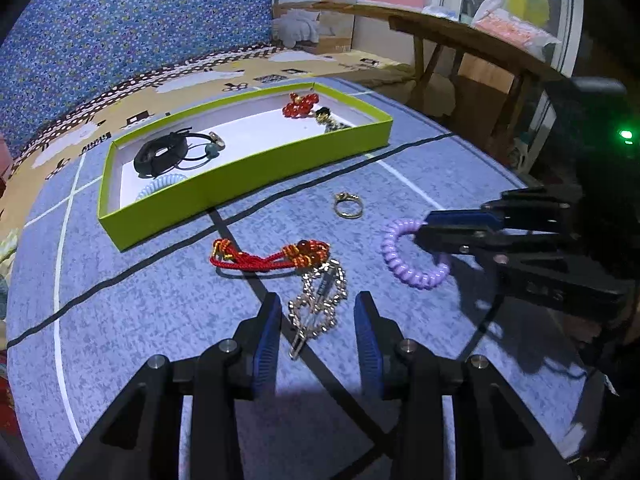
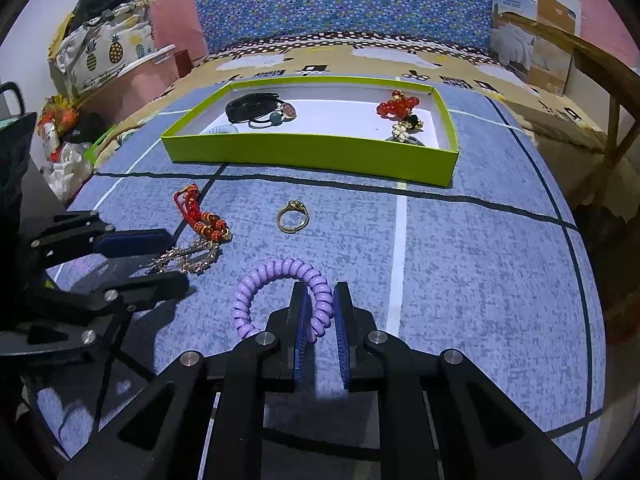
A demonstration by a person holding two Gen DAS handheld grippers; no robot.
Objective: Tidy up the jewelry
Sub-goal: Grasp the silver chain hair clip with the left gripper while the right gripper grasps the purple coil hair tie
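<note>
Straddling the purple spiral hair tie point(image 2: 280, 292), the right tool point(image 2: 320, 304) stood narrowly open, not yet gripping; the left tool point(image 1: 316, 312) gaped wide around the gold chain point(image 1: 320, 300), both evidently bound for the green tray point(image 2: 400, 162).

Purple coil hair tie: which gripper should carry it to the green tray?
Right. The right gripper already has its fingers either side of the purple coil hair tie. The left gripper is open around the gold chain, away from it.
</note>
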